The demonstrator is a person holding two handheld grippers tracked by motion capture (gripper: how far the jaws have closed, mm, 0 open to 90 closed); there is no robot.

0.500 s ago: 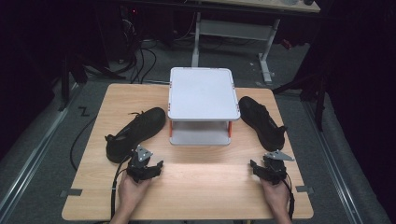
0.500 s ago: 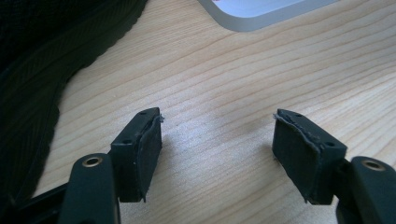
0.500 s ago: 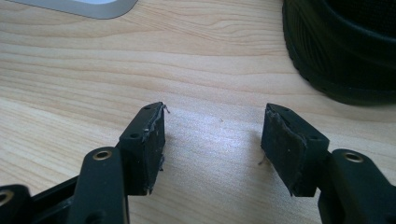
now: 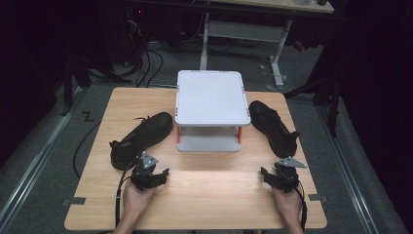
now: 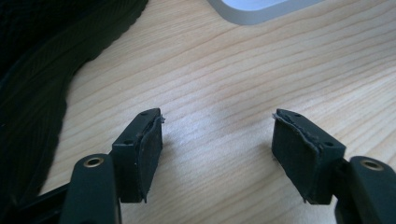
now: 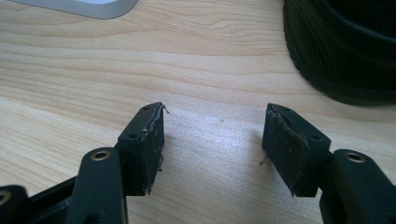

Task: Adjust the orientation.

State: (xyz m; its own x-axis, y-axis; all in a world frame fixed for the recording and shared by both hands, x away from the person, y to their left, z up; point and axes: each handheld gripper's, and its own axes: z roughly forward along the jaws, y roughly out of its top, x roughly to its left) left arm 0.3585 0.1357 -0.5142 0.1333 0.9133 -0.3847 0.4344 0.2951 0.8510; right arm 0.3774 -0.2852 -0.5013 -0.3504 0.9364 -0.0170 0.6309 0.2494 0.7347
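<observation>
Table: light wooden table (image 4: 209,187), person at the near edge, forearms entering from the bottom of the high view.
Rack: grey two-tier shoe rack (image 4: 209,100) with orange-red posts, standing at the table's middle, toward the far side; top shelf bare; a corner of its lower shelf shows at the top of both gripper views (image 5: 261,9) (image 6: 88,7).
Left shoe: black sneaker (image 4: 141,139) lying on the table left of the rack, set diagonally, one end near the rack's left post, the other pointing to the near left. Laces visible on top. In the left gripper view its ribbed sole edge (image 5: 42,70) takes up the upper left.
Right shoe: second black sneaker (image 4: 272,126) on the table right of the rack, also diagonal, near end toward the right gripper. Its sole rim (image 6: 341,56) shows in the upper right of the right gripper view.
Left gripper: left gripper (image 4: 155,176) held low over the table, just beside the near end of the left shoe, not touching it as far as the high view shows. Jaws spread apart, bare wood between the pads (image 5: 149,149); nothing gripped.
Right gripper: right gripper (image 4: 272,176) held low over the table, near the near end of the right shoe, a strip of bare wood between them. Jaws spread wide, pads (image 6: 285,149) worn at the edges, only tabletop between them; nothing gripped.
Hands: each hand wraps the rear of its gripper; cables trail toward the near edge.
Surroundings: dark floor, cables and a second table frame beyond the far edge.
</observation>
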